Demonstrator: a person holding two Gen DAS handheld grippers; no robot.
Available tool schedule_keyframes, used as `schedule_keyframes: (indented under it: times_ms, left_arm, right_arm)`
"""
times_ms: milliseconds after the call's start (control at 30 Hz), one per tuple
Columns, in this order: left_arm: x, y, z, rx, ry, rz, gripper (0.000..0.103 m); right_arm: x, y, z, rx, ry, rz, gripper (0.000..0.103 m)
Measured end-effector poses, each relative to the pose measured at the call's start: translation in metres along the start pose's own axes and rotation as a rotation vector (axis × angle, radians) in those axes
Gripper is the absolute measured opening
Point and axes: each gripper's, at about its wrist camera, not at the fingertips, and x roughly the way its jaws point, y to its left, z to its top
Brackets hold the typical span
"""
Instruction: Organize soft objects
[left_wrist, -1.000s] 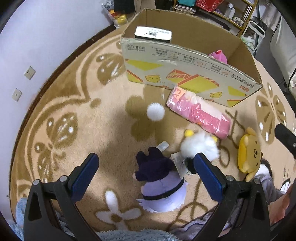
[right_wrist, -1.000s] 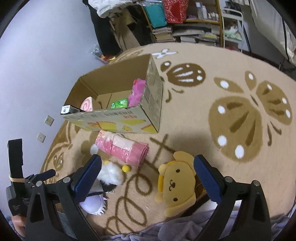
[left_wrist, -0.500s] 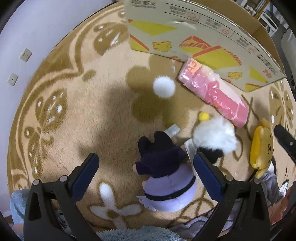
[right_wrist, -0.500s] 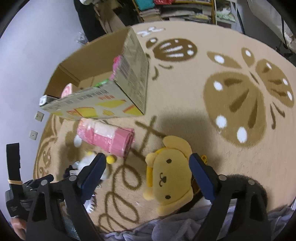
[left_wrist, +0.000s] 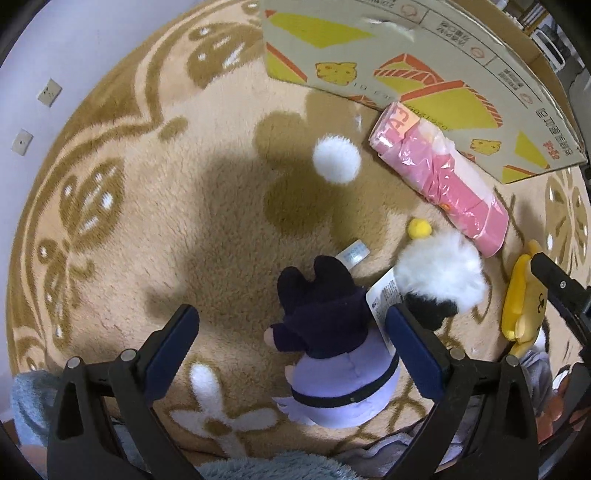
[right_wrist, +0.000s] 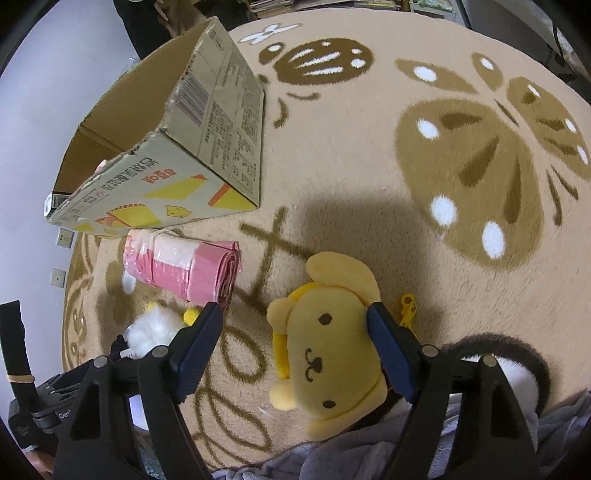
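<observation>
A purple-and-navy plush doll (left_wrist: 332, 332) lies on the rug between the fingers of my left gripper (left_wrist: 291, 325), closer to the right finger; that gripper is open and points straight down. A white fluffy plush (left_wrist: 439, 273) with a paper tag lies just right of the doll. My right gripper (right_wrist: 295, 326) straddles a yellow dog plush (right_wrist: 325, 339). Its jaws are closing: the right pad is at the dog's ear, while the left pad stands apart from it. A pink plastic-wrapped roll (right_wrist: 184, 266) lies beside the cardboard box (right_wrist: 221, 122).
The box (left_wrist: 406, 55) stands open-topped at the far side of the tan patterned rug (left_wrist: 147, 221). A white pompom (left_wrist: 336, 158) sits alone near it. A black-and-white plush (right_wrist: 517, 369) and grey fabric lie under the right gripper. Wall and sockets are on the left.
Both grippers have sunk toward the rug. The right jaws have narrowed around the yellow dog. The left gripper now stands lower over the purple doll.
</observation>
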Motion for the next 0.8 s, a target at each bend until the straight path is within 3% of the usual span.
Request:
schedule_keyframes:
  times_ms: [233,533,600,800]
  left_arm:
    - [0.014,-0.003,-0.005,0.003,0.024,-0.020,0.099]
    - [0.026,-0.013,-0.004,0.020,0.036,-0.067,0.080]
    - [0.027,-0.015,-0.004,0.030,0.033,-0.077,0.071]
    - [0.023,-0.029,-0.002,0.038,0.025,-0.063,0.071]
  right_arm:
    - [0.005,0.003,0.000,0.001,0.004,-0.022,0.084]
    - [0.007,0.002,0.002,0.006,0.008,-0.024,0.084]
    - [0.008,0.001,0.002,0.005,0.012,-0.025,0.084]
    - [0.016,0.003,0.002,0.001,0.026,-0.032,0.085]
